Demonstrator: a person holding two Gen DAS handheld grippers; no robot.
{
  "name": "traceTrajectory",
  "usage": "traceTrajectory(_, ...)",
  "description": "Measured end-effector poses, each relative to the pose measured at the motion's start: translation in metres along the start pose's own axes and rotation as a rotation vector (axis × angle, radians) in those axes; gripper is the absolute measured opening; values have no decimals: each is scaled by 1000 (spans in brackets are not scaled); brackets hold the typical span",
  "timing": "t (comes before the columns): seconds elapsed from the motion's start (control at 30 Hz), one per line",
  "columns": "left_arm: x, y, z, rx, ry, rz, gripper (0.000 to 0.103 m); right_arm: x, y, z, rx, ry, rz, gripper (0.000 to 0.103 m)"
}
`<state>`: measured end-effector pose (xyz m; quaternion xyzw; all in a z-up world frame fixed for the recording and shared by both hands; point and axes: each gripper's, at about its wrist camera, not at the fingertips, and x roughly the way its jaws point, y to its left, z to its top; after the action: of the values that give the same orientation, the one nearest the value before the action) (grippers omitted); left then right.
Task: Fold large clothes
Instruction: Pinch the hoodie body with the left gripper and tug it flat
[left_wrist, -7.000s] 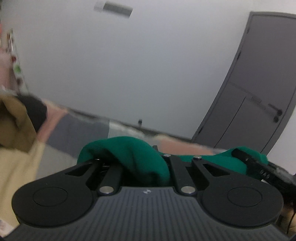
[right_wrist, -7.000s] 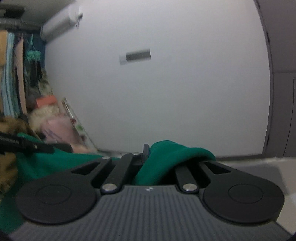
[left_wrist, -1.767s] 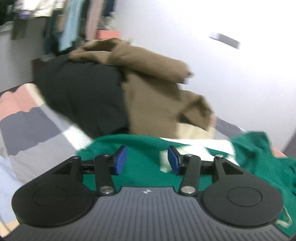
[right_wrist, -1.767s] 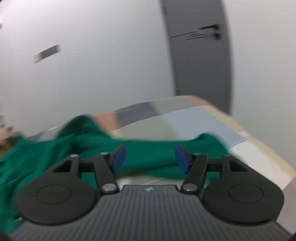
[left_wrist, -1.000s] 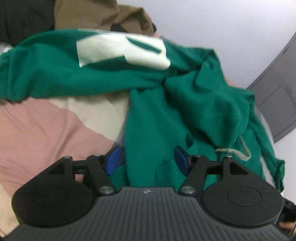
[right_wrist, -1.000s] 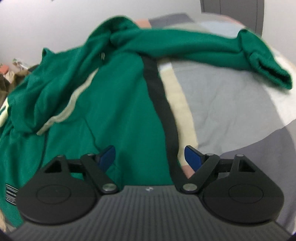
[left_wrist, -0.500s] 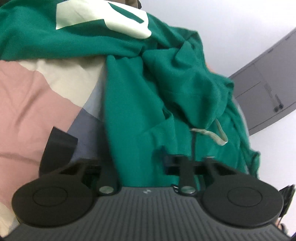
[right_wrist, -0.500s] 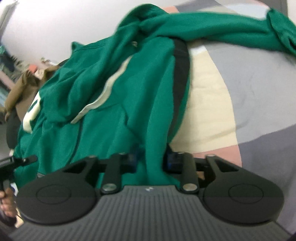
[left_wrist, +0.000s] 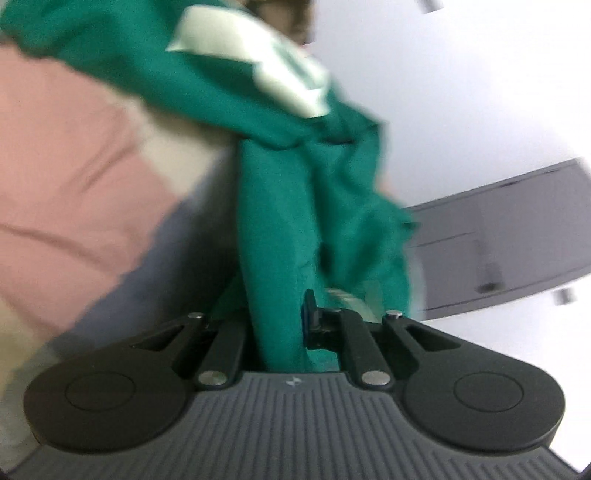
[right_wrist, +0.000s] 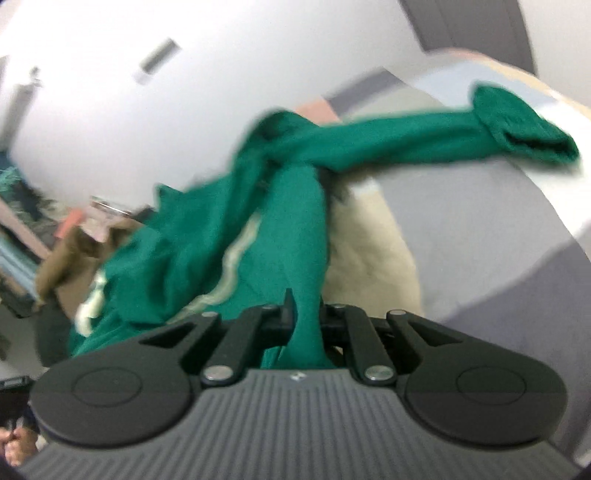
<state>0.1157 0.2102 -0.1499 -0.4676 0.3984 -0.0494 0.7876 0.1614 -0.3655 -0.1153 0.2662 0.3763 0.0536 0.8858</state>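
A large green hoodie (left_wrist: 280, 206) with a pale print (left_wrist: 258, 66) lies on the patchwork bed cover (left_wrist: 74, 177). My left gripper (left_wrist: 277, 325) is shut on a bunched fold of its green fabric and lifts it off the bed. In the right wrist view the hoodie (right_wrist: 295, 229) stretches away, with one sleeve (right_wrist: 517, 133) trailing to the right over the cover (right_wrist: 461, 240). My right gripper (right_wrist: 306, 321) is shut on another fold of the same garment. Both views are blurred.
A brown garment (right_wrist: 70, 254) lies at the left behind the hoodie, with hanging clothes (right_wrist: 14, 221) beyond. A grey door (left_wrist: 509, 240) stands in the white wall on the right of the left wrist view.
Both grippers have closed on the hoodie's lower fabric and have lifted it up from the bed. The cloth now hangs stretched from the fingers.
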Motion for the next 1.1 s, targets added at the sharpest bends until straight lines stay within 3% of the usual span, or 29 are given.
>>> traceTrajectory(0.13, 20, 2, -7, 66, 36, 182, 10, 29, 5, -8, -50, 107, -114, 9)
traceTrajectory(0.23, 26, -2, -10, 107, 39, 232, 10, 39, 10, -13, -97, 144, -159, 12)
traceTrajectory(0.3, 22, -5, -9, 118, 31, 238, 12, 35, 4, -13, -70, 134, -143, 13)
traceTrajectory(0.4, 15, -12, -16, 146, 6, 271, 30, 26, 3, -10, -55, 103, -147, 24)
traceTrajectory(0.43, 11, -16, -16, 167, -13, 292, 48, 22, 6, -9, -69, 78, -149, 26)
traceTrajectory(0.47, 9, -22, -16, 191, -32, 310, 62, 16, 11, -9, -86, 53, -150, 34)
traceTrajectory(0.5, 11, -30, -14, 226, -59, 329, 65, 13, 16, -8, -101, 28, -145, 51)
traceTrajectory(0.57, 3, -43, -15, 306, -122, 361, 66, 4, 24, -7, -135, -26, -110, 68)
traceTrajectory(0.6, 1, -50, -16, 341, -151, 367, 67, 2, 32, -6, -173, -46, -92, 70)
traceTrajectory(0.73, 5, -70, -22, 441, -187, 342, 68, 10, 65, -5, -272, -55, -3, 71)
traceTrajectory(0.9, 26, -82, -26, 539, -156, 349, 68, 46, 118, -17, -378, 9, 115, 71)
traceTrajectory(1.1, 57, -82, -26, 597, -124, 357, 68, 104, 173, -28, -458, 26, 185, 71)
